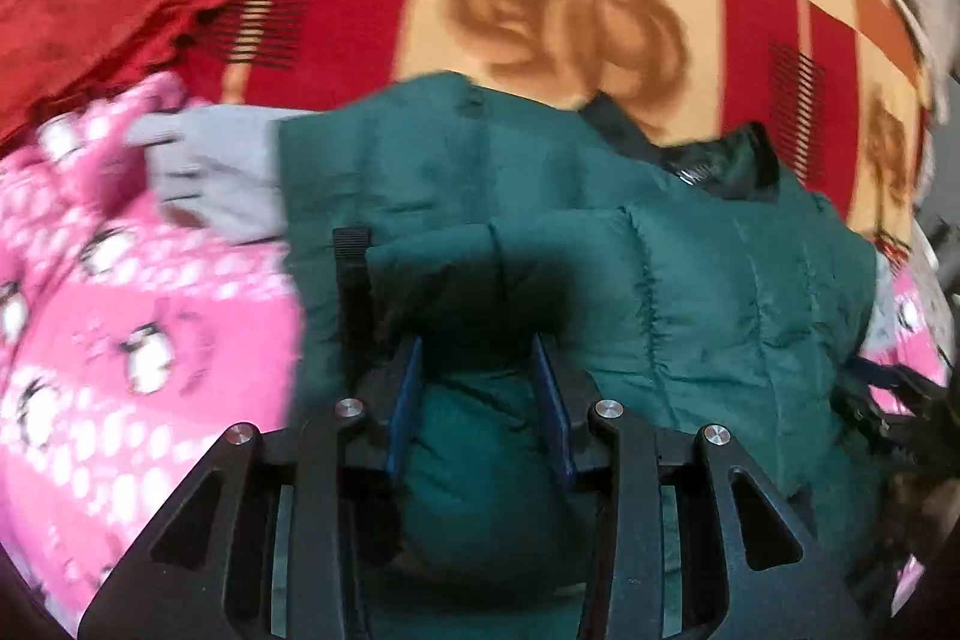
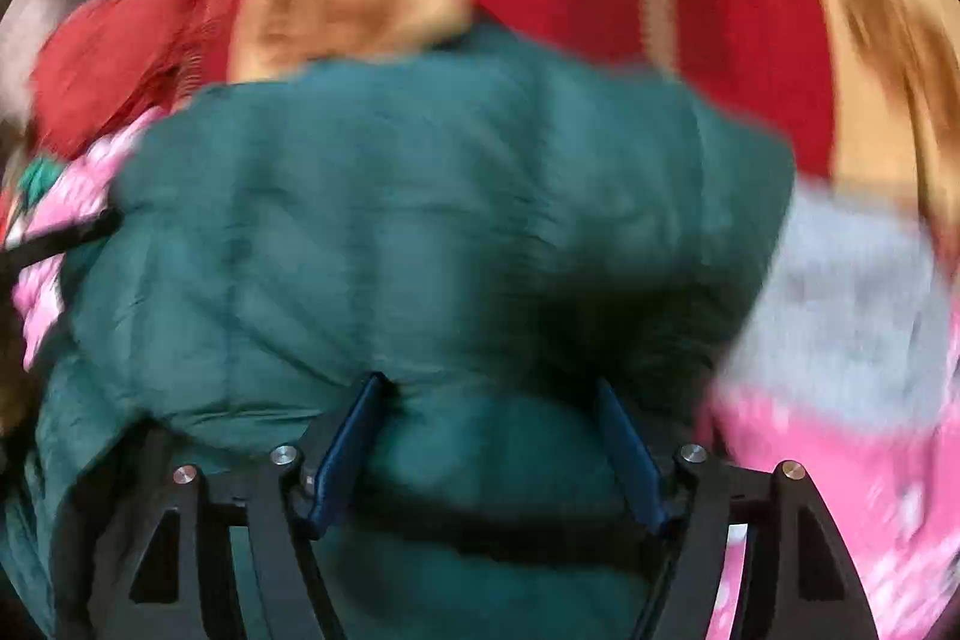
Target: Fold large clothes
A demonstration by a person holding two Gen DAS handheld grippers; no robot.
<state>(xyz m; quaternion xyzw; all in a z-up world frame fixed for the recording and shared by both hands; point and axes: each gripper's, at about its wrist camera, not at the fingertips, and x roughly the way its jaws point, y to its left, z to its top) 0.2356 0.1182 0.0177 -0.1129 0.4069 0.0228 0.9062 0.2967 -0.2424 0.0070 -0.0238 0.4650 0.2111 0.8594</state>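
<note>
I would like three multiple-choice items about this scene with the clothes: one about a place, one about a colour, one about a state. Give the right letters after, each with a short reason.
1. Where does the pink garment lie relative to the green jacket in the left wrist view?
A. left of it
B. on top of it
C. nowhere

2. What colour is the jacket?
A. yellow
B. dark green
C. white

3. What is between the left gripper fingers?
A. nothing
B. a grey sock
C. green jacket fabric

Answers: 1 A, the pink fabric fills the left side. 2 B, its quilted panels are dark green. 3 C, green padding bulges between the blue pads.
</note>
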